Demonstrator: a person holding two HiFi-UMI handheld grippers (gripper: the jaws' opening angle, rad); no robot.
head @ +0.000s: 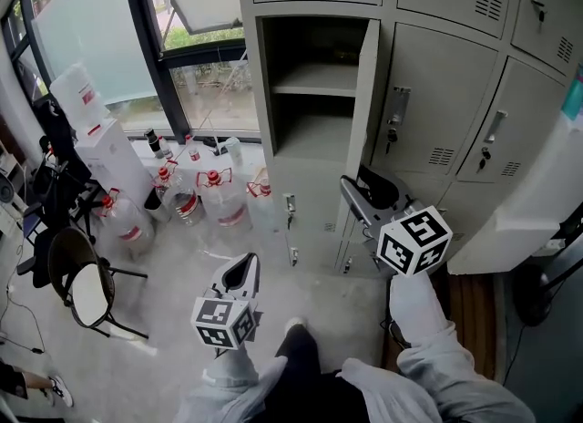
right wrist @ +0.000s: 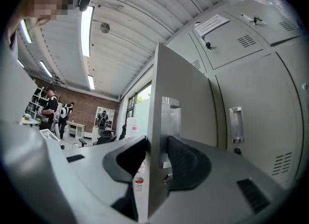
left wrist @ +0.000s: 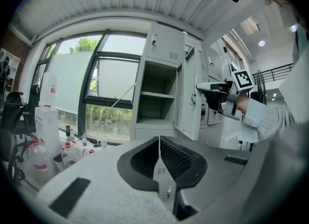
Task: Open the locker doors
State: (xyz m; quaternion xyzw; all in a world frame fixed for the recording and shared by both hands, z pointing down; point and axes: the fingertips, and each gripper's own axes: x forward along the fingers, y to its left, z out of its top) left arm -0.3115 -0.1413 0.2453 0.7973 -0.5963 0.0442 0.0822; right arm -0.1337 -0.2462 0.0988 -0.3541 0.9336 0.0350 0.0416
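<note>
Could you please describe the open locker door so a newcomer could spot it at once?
Find the bank of grey lockers right of the big window. In its leftmost column, beside a shelved compartment, is the open door. It alone stands swung out, its edge clamped in the right tool; neighbouring doors are shut.

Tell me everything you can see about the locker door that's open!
The open locker door is a tall, thin panel that looks like pale grey painted metal. It stands upright, swung out from the right side of its shelved compartment. A silvery handle plate sits on its face. The right gripper clamps its free edge, one pad on each side.
</note>
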